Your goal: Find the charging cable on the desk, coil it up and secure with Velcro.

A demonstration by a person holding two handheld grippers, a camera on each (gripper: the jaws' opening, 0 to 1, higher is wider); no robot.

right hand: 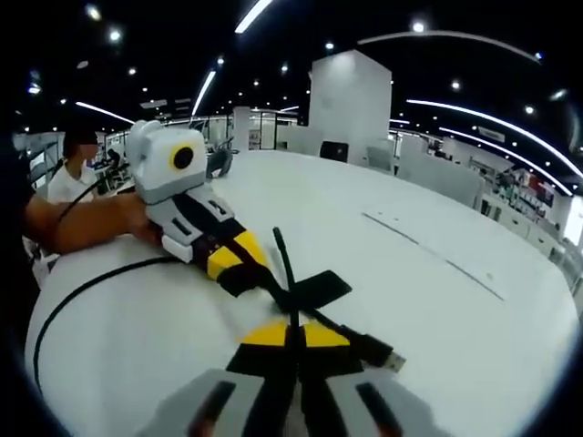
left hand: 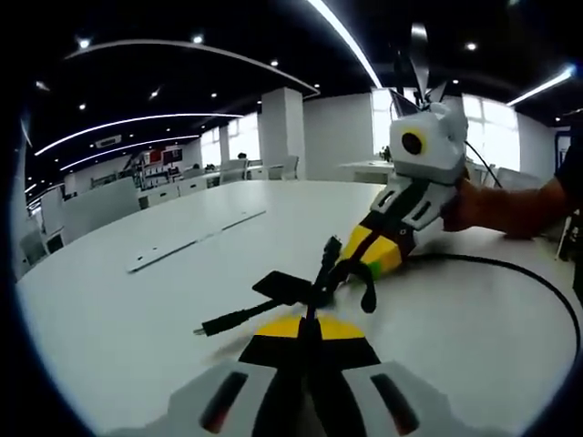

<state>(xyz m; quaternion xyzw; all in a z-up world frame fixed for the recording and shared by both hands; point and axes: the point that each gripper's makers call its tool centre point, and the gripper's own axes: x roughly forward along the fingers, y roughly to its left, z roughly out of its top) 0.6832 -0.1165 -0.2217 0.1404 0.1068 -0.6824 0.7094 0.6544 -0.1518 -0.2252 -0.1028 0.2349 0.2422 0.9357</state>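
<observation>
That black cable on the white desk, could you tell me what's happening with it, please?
A person works two handheld grippers on the charging cable on the white desk. The left gripper and right gripper both have jaws shut on it near its Velcro strap. The USB plug lies free, and most cable trails uncoiled.

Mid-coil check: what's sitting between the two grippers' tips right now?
In the left gripper view, the black charging cable and its flat Velcro strap lie between the left gripper and the right gripper; otherwise bare white desk.
</observation>
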